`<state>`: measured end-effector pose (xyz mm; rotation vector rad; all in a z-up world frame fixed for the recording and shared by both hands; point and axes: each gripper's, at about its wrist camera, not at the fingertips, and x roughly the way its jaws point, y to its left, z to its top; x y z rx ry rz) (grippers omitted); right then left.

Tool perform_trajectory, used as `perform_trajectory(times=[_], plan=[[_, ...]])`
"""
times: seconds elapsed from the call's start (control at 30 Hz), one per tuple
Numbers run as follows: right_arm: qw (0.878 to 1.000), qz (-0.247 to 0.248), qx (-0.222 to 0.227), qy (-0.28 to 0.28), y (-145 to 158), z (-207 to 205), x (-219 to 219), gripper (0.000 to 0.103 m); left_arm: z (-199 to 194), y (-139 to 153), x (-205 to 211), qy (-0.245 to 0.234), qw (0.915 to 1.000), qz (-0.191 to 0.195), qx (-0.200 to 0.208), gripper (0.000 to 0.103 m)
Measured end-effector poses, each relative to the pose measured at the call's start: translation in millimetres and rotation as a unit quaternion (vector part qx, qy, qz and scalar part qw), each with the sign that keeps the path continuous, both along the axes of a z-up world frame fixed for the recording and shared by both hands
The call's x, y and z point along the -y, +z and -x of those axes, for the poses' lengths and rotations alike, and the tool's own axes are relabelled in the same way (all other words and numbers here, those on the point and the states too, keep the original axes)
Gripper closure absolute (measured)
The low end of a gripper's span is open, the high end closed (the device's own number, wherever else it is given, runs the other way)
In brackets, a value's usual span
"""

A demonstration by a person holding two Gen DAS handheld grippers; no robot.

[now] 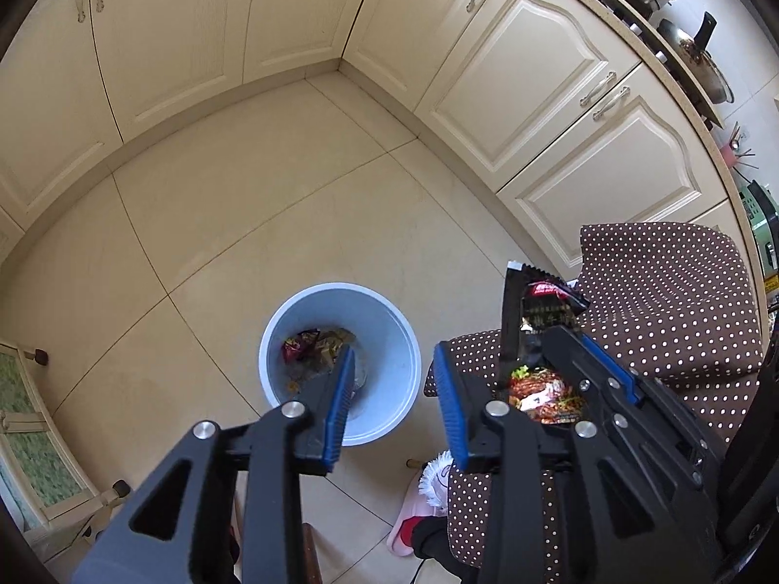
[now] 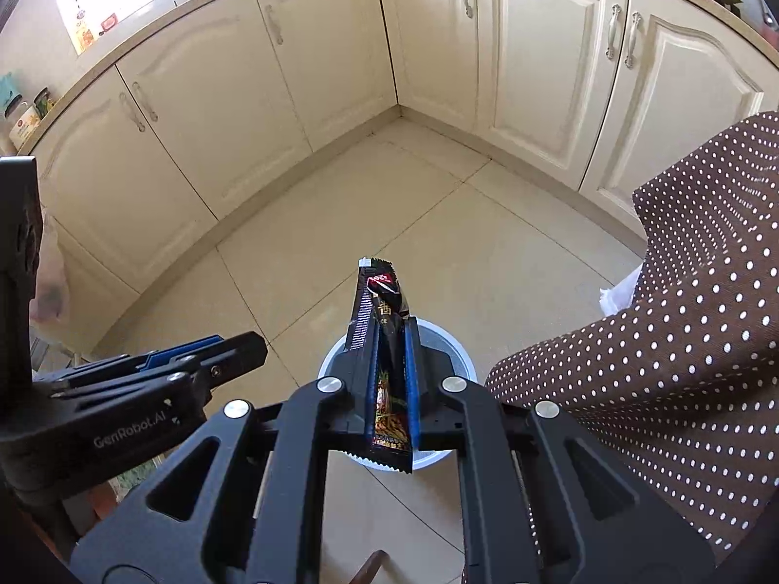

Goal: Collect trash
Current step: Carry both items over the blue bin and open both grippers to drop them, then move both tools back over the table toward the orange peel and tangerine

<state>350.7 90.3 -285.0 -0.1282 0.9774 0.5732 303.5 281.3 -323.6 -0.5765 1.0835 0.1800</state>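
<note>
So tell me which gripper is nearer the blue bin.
Hard to call; both hang above the blue bin. The left gripper is open over its rim. The right gripper, shut on the snack wrapper, hovers over it too.

My left gripper hangs with its blue-padded fingers spread wide and nothing between them, pointing down and forward. My right gripper sits just to its right, jaws pressed close together on a dark snack wrapper that sticks out beyond the fingertips on the far side.
</note>
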Motion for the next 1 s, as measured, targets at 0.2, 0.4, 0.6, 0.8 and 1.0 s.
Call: perform_trajectory(times=[0.2,0.4,0.6,0.8,1.0], plan=[[1.0,-0.005,0.007,0.001,2.5,-1.0,-4.6,0.091,3.4,6.2,-5.2,0.004,1.0,0.0,0.006,0.07],[1.0,-0.008,0.01,0.001,9.2,2.0,-5.5,0.089,9.4,15.8,-3.6,0.003,0.9999,-0.004,0.013,0.07],[1.0,-0.014,0.015,-0.002,20.0,7.3,6.4,0.087,15.1,32.7,3.9,-0.003,0.9997,-0.011,0.023,0.07],[0.999,-0.026,0.035,-0.014,45.7,19.0,26.5,0.087,20.8,61.6,22.3,-0.014,0.9985,-0.025,0.047,0.069],[0.996,-0.044,0.067,-0.047,81.3,32.5,71.8,0.087,26.3,96.7,58.3,-0.042,0.9952,-0.043,0.078,0.067]])
